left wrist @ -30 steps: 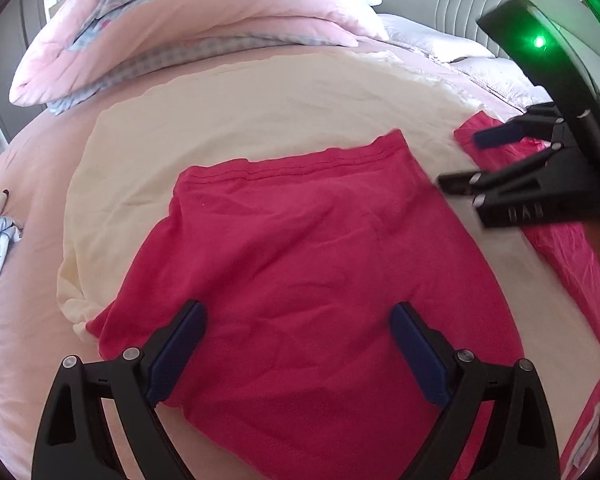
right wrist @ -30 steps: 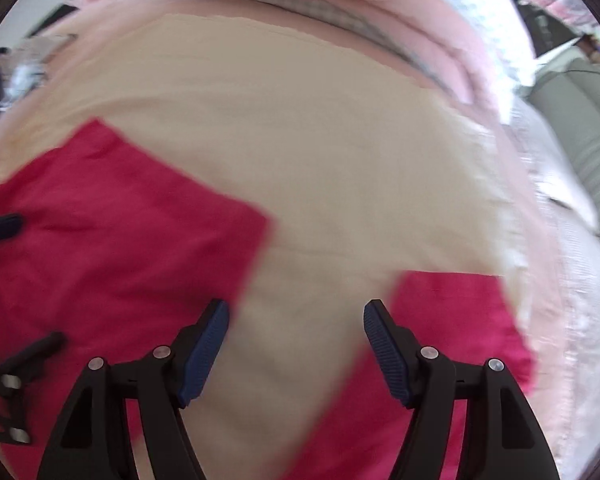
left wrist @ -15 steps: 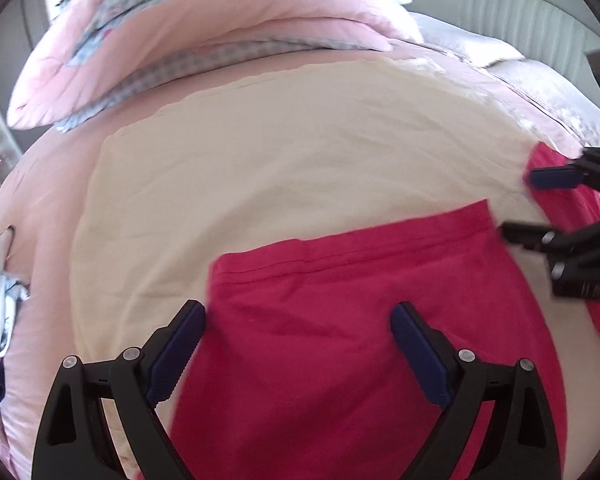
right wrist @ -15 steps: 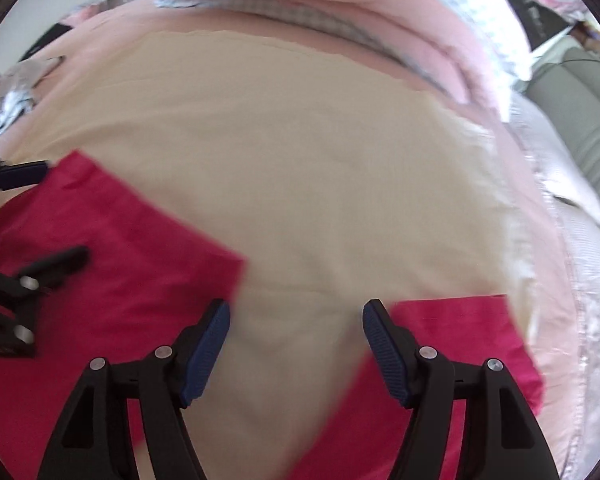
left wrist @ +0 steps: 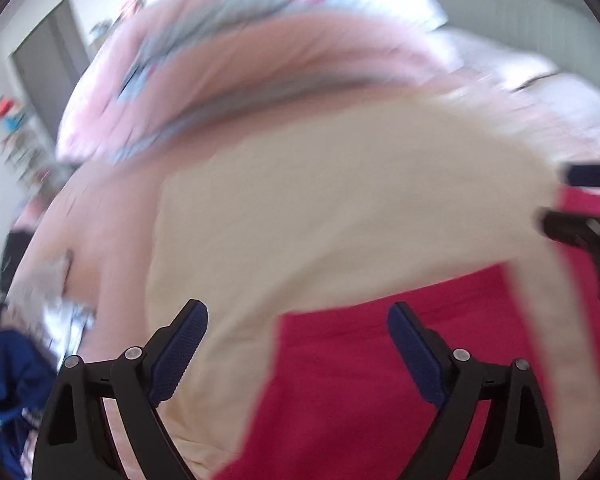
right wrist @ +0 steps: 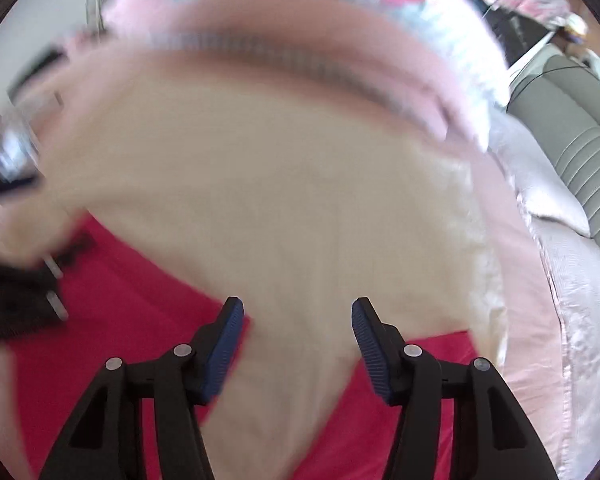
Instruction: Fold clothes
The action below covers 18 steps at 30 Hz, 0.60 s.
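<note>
While blurred: red garment btwn jaws.

pink bed, cream sheet, red garment

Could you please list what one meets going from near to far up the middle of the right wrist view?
Right gripper → cream cloth → pink folded quilt.

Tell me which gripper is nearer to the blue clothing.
Left. The blue clothing lies just beside the left gripper; the right gripper is over the cream sheet, far from it.
</note>
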Tool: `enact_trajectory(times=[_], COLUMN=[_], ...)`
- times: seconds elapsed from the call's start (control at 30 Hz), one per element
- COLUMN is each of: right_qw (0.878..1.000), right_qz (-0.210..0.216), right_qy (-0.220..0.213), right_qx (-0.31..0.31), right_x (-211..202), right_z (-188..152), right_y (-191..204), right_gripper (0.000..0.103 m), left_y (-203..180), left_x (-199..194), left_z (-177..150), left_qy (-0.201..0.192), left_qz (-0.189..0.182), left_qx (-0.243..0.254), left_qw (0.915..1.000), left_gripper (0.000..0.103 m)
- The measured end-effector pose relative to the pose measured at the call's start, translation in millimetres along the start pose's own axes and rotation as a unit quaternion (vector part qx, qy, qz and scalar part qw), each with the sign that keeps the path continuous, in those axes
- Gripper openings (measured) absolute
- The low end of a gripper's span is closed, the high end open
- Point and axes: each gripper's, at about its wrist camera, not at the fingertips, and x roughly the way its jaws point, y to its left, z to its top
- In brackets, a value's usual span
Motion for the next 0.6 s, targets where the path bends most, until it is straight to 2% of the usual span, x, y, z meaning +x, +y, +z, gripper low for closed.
enact_trajectory(times=[0.07,0.17,0.2,0.27,0.3,0.4,0.5,0.57,0.6], right_qw=[0.999,0.996,0.996,0.993,0.992,0.989,0.990,0.989,0.988], right_qz=[0.001,-0.013,-0.023,-0.059,-0.069,-0.050,-0.047,-0.048,-0.041], right_qy=[-0.021,-0.005,0.005,0.035,0.055,0.069,0.066,0.066,0.067], right_qx=[0.039,0.083,0.089,0.093,0.094,0.119,0.119,0.123,0.134], right_x=[-42,-65,-67,-44,-24,-10,-7,-4,-3], right_z=[-11,-46,-59,-80,-82,-97,-103,-108,-112], right_y=[-26,-73,-84,-113,-130,-147,-144,-144,-146], right_gripper=[0.056,0.056,0.056,0.056,0.056,0.056,0.056,0.056,0.056], left_y=[-25,-65,-83,-116,-125,-154,-181,-181,-172], left_x=[-21,-37,-37,-37,-33,-20,-4,13,14], left_z=[-4,-17,-22,-28,-26,-22,-18,-17,-16], left_qy=[-0.021,-0.029,-0.021,-0.009,-0.004,0.010,0.025,0.042,0.044], left_qz=[-0.058,-0.155,-0.167,-0.186,-0.181,-0.166,-0.145,-0.103,-0.097], left_qx=[0.000,-0.004,0.007,0.022,0.024,0.029,0.035,0.041,0.023], left_qw=[0.9981,0.9875,0.9856,0.9823,0.9832,0.9857,0.9885,0.9930,0.9940], left_gripper=[0.092,0.092,0.092,0.092,0.092,0.092,0.092,0.092,0.092])
